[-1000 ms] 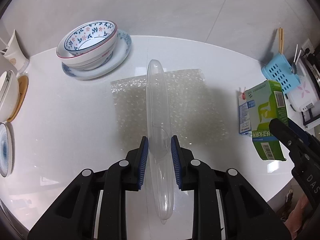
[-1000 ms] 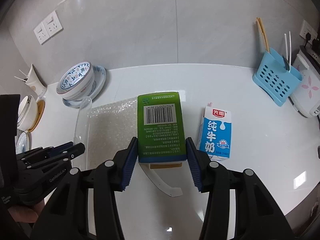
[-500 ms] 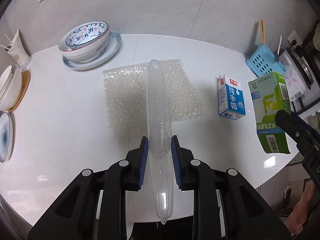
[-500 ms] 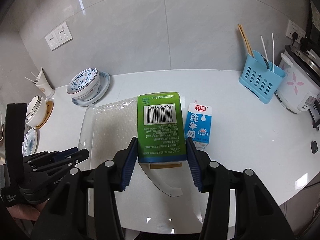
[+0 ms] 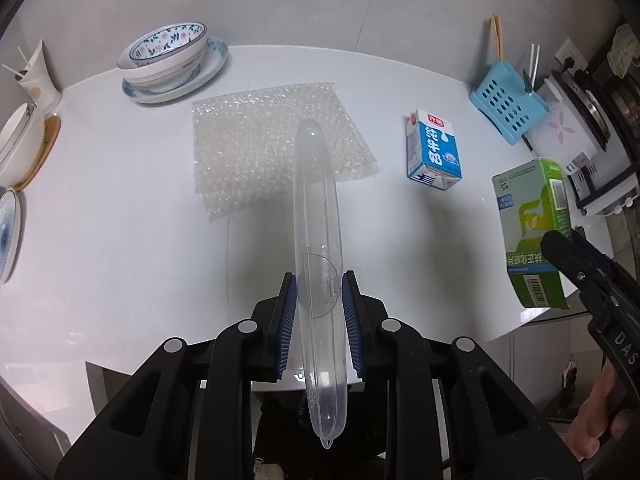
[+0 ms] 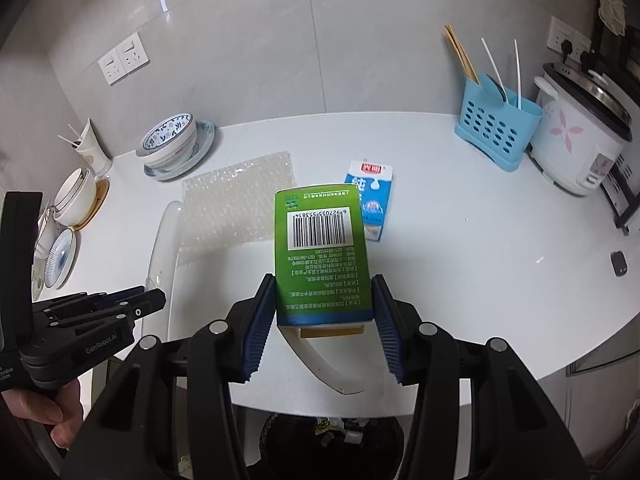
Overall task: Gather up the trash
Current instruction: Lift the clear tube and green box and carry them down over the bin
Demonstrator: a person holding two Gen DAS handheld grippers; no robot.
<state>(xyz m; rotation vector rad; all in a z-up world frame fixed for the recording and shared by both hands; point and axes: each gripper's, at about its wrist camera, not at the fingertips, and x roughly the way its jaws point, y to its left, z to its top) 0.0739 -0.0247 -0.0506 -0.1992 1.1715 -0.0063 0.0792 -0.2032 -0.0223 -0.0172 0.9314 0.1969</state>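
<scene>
Left hand-held gripper (image 5: 319, 312) pinches a long clear plastic case (image 5: 318, 248) near one end, so it may pivot or slip. Right hand-held gripper (image 6: 323, 316) clamps a green box (image 6: 320, 256) above the table (image 6: 480, 248) edge; releasing short of the dark bin (image 6: 332, 436) below would drop either on the floor.

Grey tiled wall (image 6: 280, 40) behind a glossy white counter (image 6: 460, 240).

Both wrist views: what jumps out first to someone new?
Each gripper is loaded. The left gripper clamps a long clear plastic case pointing out over the white counter; the right gripper grips a green carton. On the counter beyond lie a bubble wrap sheet and a standing blue milk carton.
</scene>
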